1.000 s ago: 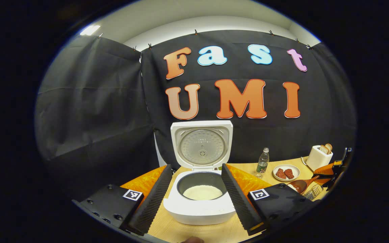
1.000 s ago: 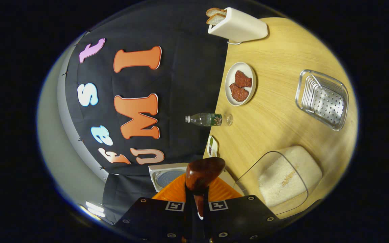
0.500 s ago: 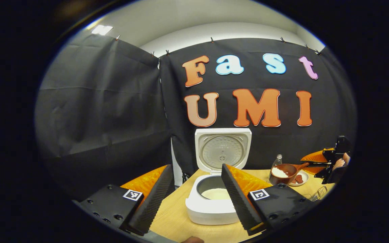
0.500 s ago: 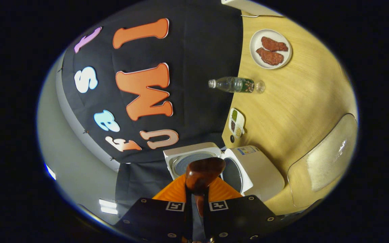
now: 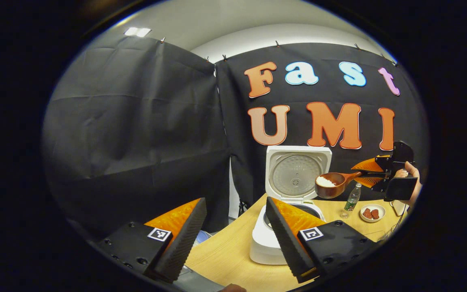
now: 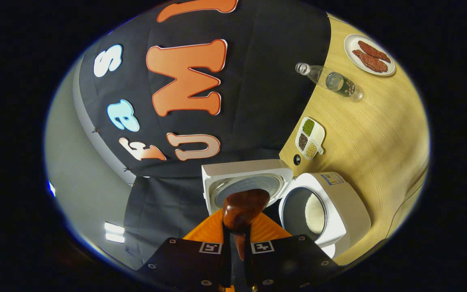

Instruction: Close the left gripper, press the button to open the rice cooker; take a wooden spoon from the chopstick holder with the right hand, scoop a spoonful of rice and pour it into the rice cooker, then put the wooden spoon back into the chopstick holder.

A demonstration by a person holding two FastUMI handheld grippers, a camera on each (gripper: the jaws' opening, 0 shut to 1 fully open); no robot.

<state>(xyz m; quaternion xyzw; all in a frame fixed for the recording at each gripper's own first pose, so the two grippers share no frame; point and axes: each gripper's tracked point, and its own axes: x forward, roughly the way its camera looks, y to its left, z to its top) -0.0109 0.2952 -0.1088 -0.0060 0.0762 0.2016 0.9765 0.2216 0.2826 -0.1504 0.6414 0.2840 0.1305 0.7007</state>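
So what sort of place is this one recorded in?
Most likely a staged kitchen counter inside a recording booth: black cloth hangs behind a wooden table that carries an open rice cooker, a water bottle and a plate of meat.

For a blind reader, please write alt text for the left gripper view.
A wooden spoon full of rice, held by the right tongs, hangs by the raised lid of an open white rice cooker on a wooden table. The left tongs stand open in front.
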